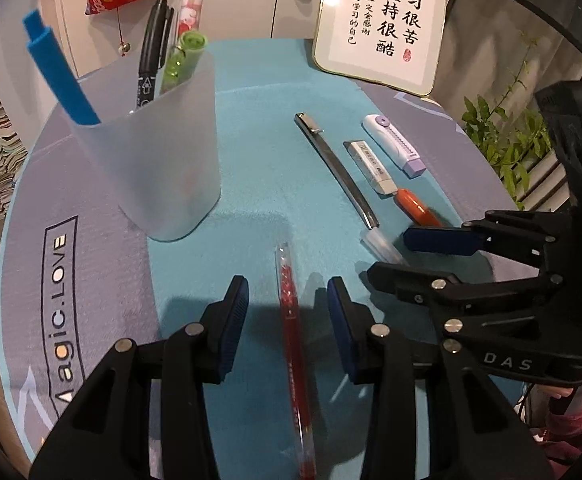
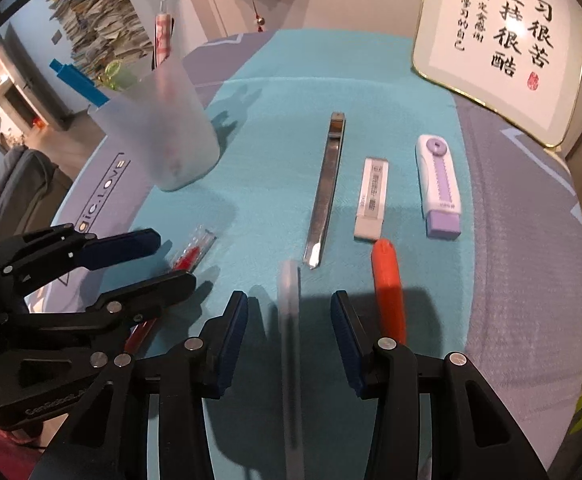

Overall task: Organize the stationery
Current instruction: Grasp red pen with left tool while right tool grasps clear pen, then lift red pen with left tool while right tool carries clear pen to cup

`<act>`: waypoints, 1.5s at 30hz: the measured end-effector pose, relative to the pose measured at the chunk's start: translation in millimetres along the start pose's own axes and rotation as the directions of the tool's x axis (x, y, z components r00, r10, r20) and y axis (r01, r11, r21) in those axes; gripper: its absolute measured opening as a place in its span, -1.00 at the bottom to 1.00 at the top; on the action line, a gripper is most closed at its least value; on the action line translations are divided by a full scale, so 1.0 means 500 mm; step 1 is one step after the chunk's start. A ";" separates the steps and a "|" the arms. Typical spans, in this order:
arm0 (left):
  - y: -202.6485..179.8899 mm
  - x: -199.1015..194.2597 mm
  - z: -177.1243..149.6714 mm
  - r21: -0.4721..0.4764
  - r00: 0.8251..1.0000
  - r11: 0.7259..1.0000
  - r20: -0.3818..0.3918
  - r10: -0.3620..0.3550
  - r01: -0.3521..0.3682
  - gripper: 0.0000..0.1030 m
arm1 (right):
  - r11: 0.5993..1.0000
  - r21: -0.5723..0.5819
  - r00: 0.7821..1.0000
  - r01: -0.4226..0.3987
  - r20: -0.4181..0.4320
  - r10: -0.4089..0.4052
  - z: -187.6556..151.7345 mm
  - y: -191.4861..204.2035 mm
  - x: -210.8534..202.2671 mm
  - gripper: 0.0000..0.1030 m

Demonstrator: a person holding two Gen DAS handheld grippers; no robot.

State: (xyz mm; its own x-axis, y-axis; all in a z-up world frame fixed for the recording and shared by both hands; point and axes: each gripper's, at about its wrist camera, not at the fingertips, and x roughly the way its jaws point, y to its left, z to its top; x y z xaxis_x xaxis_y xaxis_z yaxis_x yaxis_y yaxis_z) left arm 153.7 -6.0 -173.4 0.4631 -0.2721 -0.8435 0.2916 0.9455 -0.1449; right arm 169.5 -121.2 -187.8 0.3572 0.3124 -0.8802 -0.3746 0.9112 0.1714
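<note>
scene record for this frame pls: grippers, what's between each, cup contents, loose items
left gripper: open, astride red pen, pads clear of it
right gripper: open, astride clear pen, pads clear of it
cup: upright on teal mat; holds blue, black, green and pink pens
loose on mat: metal ruler, eraser, purple cutter, orange pen

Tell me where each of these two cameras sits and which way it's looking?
Left wrist: on the left gripper, looking down along its open fingers at a red pen; the right gripper shows at right.
Right wrist: on the right gripper, open fingers astride a clear pen; the left gripper shows at left.
Both share the frosted cup, metal ruler and teal cloth.
</note>
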 end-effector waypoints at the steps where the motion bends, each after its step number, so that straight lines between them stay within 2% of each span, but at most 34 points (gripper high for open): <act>1: 0.000 0.004 0.001 0.002 1.000 1.000 -0.004 -0.001 0.001 -0.27 | 1.000 -0.006 1.000 0.004 -0.003 -0.004 0.001 0.001 0.001 -0.15; 4: -0.003 0.016 0.002 0.010 1.000 1.000 -0.021 -0.009 0.009 -0.34 | 0.998 -0.044 0.999 0.034 0.004 -0.034 0.003 0.008 0.003 -0.34; 8: -0.018 0.021 0.001 0.057 1.000 0.998 -0.003 0.028 -0.028 -0.41 | 0.990 -0.109 0.996 0.092 0.016 -0.090 -0.002 0.022 0.006 -0.49; 9: -0.020 0.023 0.002 0.063 0.999 0.997 0.003 0.036 -0.036 -0.57 | 0.989 -0.113 0.995 0.100 0.018 -0.098 -0.001 0.023 0.007 -0.67; 11: -0.021 0.024 0.001 0.072 0.999 0.996 0.007 0.045 -0.045 -0.84 | 0.992 -0.097 0.996 0.086 0.009 -0.085 0.001 0.020 0.006 -0.76; 14: -0.015 0.014 0.001 0.054 0.999 0.997 0.018 0.048 -0.049 -0.84 | 0.997 -0.063 0.999 0.049 0.015 -0.048 0.003 0.013 -0.010 -0.77; 18: -0.015 -0.050 -0.001 0.035 0.995 0.999 0.094 0.037 -0.040 -0.84 | 0.999 -0.033 0.995 0.007 0.098 -0.004 0.002 0.014 -0.070 -0.78; 23: -0.019 -0.129 -0.005 0.032 0.982 0.999 0.184 0.037 -0.044 -0.84 | 1.000 -0.024 0.979 -0.019 0.200 0.024 -0.004 0.026 -0.149 -0.80; 31: -0.025 -0.231 -0.012 0.025 0.953 0.998 0.299 0.045 -0.056 -0.84 | 0.998 -0.056 0.946 -0.039 0.318 0.054 -0.015 0.068 -0.230 -0.80; 38: -0.020 -0.307 0.017 0.009 0.917 0.997 0.392 0.070 -0.080 -0.84 | 0.997 -0.073 0.919 -0.033 0.389 0.059 0.009 0.090 -0.281 -0.80; 45: -0.016 -0.386 0.063 0.006 0.860 0.991 0.498 0.113 -0.134 -0.84 | 0.995 -0.093 0.885 -0.034 0.459 0.074 0.073 0.121 -0.327 -0.80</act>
State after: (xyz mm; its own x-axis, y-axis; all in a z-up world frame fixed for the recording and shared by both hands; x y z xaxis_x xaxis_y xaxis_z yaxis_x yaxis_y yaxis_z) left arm 88.1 33.2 6.8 0.8479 -0.2160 -0.4841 0.2322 0.9723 -0.0270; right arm 119.7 -107.5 -17.1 0.6813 0.4670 -0.5637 -0.4650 0.8708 0.1595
